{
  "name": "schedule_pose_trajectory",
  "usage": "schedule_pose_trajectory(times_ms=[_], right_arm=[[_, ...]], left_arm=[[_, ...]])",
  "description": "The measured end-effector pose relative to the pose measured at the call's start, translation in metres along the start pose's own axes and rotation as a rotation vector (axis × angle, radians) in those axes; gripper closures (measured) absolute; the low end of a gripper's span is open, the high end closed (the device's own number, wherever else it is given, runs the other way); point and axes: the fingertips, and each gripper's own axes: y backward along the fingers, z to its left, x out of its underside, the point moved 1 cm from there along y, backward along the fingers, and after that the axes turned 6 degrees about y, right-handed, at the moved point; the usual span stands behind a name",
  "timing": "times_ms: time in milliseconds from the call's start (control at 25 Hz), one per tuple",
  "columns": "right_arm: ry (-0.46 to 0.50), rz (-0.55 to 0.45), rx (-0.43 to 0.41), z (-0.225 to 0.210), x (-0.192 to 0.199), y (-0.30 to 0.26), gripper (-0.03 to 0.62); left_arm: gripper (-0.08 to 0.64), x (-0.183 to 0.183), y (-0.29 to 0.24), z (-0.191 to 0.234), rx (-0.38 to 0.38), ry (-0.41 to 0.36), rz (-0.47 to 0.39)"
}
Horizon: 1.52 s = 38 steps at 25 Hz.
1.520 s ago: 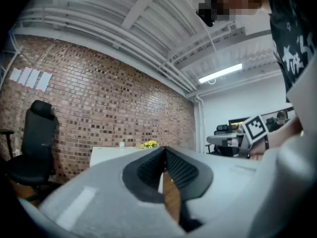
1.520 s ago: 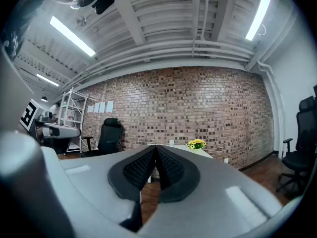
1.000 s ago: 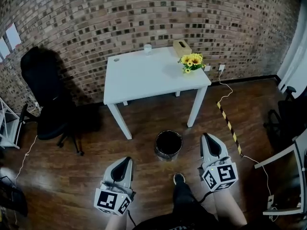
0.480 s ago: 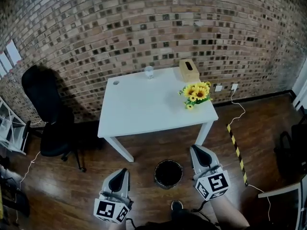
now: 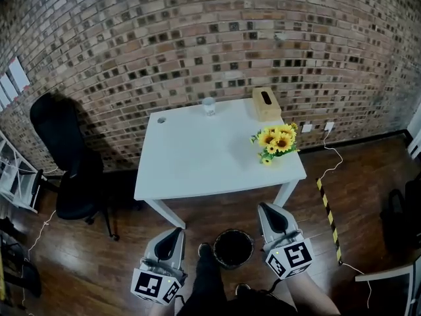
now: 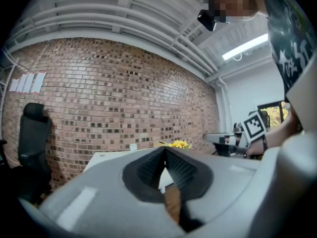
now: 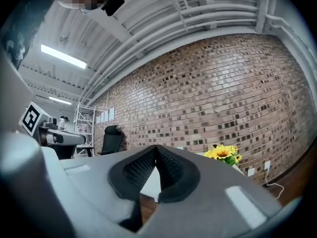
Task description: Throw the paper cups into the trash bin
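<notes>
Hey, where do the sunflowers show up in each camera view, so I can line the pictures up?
Head view: the sunflowers are right of centre, near the right edge of the white table.
Left gripper view: small, just right of centre, a little below the middle.
Right gripper view: right of centre, in the lower half.
Shared landmark: the brick wall behind them.

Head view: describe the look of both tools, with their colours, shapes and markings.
The left tool and right tool match: pale grey shells that taper to a tip, each with a black hollow on top. Their inner pads are black and ribbed. Each carries a white cube with black square markers at its rear. The person wears dark trousers.
</notes>
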Motion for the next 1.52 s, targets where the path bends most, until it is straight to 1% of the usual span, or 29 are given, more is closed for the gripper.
schedule_pose_trajectory(times_ms=[160, 200, 320, 360, 400, 480, 560, 680, 840, 1000, 1120, 1200, 1320, 1520], right_arm=[[0.058, 0.003, 0.022, -0.007, 0.004, -0.036, 0.584], [0.062, 0.008, 0.033, -0.011, 0.008, -0.047, 0.584], [0.051, 0.009, 0.065, -0.024, 0.015, -0.088, 0.584], [0.045, -0.001, 0.066, -0.026, 0.013, -0.106, 0.584], [0.041, -0.016, 0.06, -0.026, 0.01, -0.123, 0.584], [0.046, -0.037, 0.051, -0.026, 0.004, -0.16, 0.584], [0.056, -0.037, 0.065, -0.03, 0.002, -0.194, 0.584], [0.066, -0.017, 0.079, -0.034, 0.005, -0.241, 0.584], [0.067, 0.009, 0.102, -0.046, 0.01, -0.293, 0.584], [0.051, 0.015, 0.155, -0.063, 0.01, -0.337, 0.584], [0.066, 0.006, 0.169, -0.067, 0.006, -0.362, 0.584], [0.076, 0.021, 0.161, -0.066, 0.01, -0.374, 0.584], [0.044, 0.023, 0.16, -0.07, 0.02, -0.387, 0.584], [0.008, 0.04, 0.161, -0.091, 0.046, -0.41, 0.584]], left_arm=[[0.555, -0.004, -0.044, 0.035, 0.035, 0.002, -0.023], [0.555, -0.005, -0.057, 0.043, 0.059, 0.002, -0.028], [0.555, -0.01, -0.097, 0.06, 0.176, -0.022, -0.047], [0.555, -0.012, -0.111, 0.07, 0.2, -0.028, -0.047], [0.557, -0.014, -0.125, 0.082, 0.209, -0.03, -0.043], [0.555, -0.016, -0.152, 0.112, 0.192, -0.018, -0.03], [0.555, -0.018, -0.179, 0.143, 0.174, -0.001, -0.013], [0.556, -0.021, -0.21, 0.179, 0.177, -0.003, 0.0], [0.555, -0.02, -0.243, 0.215, 0.184, 0.031, 0.012], [0.555, -0.015, -0.265, 0.239, 0.2, 0.062, 0.029], [0.555, -0.008, -0.279, 0.255, 0.214, 0.073, 0.032], [0.556, -0.005, -0.286, 0.265, 0.199, 0.082, 0.038], [0.555, -0.002, -0.296, 0.273, 0.172, 0.094, 0.038], [0.555, -0.001, -0.313, 0.266, 0.146, 0.114, 0.015]])
